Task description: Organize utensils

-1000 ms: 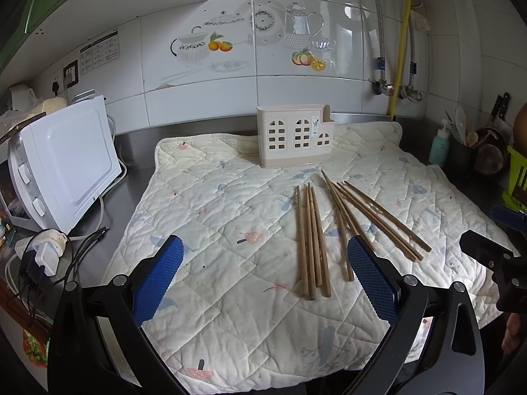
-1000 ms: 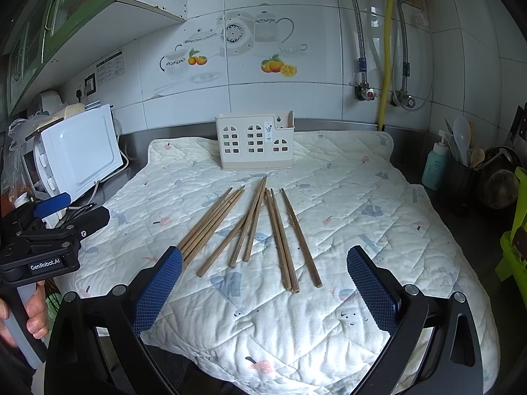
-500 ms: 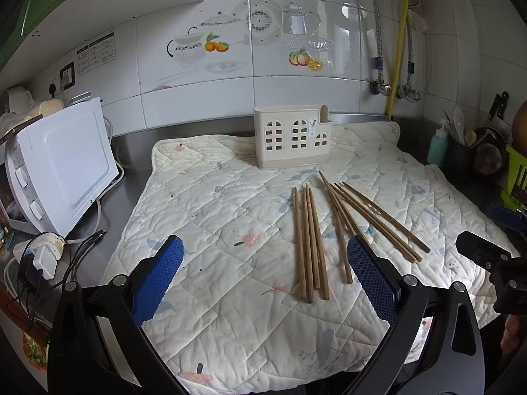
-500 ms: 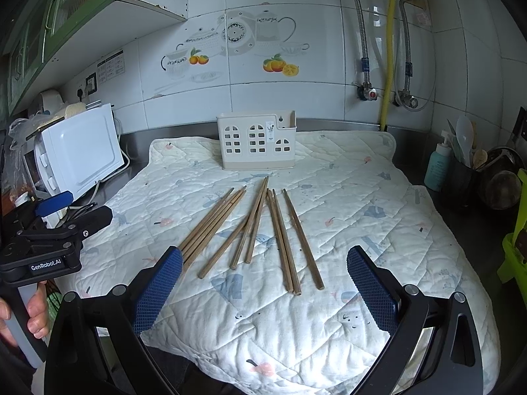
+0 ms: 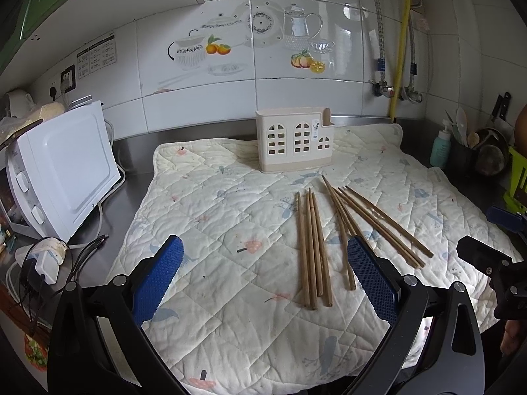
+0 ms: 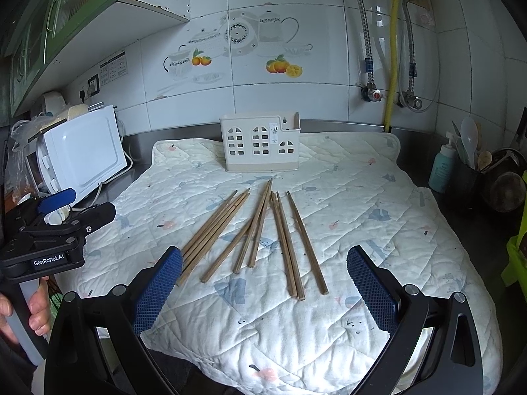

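— Tiled kitchen wall behind, steel counter below, and over it the quilted mat [image 5: 230,329] we work on. What are we after?

— The chopsticks [image 5: 311,247], wooden, lying loose at the middle of the mat in both views. In the left wrist view one tight bunch sits centre frame and a fanned bunch [image 5: 378,223] runs toward the lower right. We judge them light, stiff and thin, likely smooth enough to roll or slip sideways out of a pinch.

— So where do we take hold?

— Near the middle of a stick's length, across it, so it hangs level; a hold at the tip would let it swing. The soft mat should give a little under the fingertips, which helps us get beneath a stick.

— And they go where?

— Into the cream holder [image 5: 294,143] with arched cut-outs, upright at the far edge of the mat, well apart from the sticks.

— Our grippers?

— The left gripper [image 5: 263,283] is spread wide and holds nothing; the right gripper [image 6: 263,284] likewise, both above the near edge of the mat. Left of the mat stands the white oven [image 5: 62,177].

— Any change from a second ago?

— The sticks lie as they did. In the left view the holder and sticks have slid slightly toward the upper left, so that gripper has shifted a touch; the right view barely differs.
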Motion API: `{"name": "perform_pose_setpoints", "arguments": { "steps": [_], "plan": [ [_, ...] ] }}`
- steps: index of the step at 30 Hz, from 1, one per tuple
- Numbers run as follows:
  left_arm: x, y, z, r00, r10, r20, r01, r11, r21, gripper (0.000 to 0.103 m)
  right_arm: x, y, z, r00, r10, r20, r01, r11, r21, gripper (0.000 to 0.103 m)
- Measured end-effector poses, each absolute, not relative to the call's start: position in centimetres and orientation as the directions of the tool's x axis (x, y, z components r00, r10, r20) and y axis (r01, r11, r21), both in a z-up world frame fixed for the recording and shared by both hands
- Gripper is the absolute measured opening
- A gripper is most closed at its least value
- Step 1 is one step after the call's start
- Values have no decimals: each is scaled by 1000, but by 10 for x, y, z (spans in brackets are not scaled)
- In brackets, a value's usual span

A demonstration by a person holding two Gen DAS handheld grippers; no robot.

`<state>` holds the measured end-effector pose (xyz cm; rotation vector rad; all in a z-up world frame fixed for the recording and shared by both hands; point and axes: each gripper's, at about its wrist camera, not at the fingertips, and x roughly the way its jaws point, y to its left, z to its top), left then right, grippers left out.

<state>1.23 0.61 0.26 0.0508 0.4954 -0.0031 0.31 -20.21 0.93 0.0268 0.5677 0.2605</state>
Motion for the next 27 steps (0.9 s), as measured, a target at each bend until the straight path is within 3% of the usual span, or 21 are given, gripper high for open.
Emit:
{"name": "perform_pose_setpoints", "arguments": {
  "steps": [19,27],
  "plan": [
    [28,10,4,875,11,-484,6,999,35,98,15,-198,8,801,259,-539,-249,964,94,97],
    [40,15,4,872,9,-489,6,1000,28,85,26,-197,5,797,249,-550,-236,967,96,96]
  ]
}}
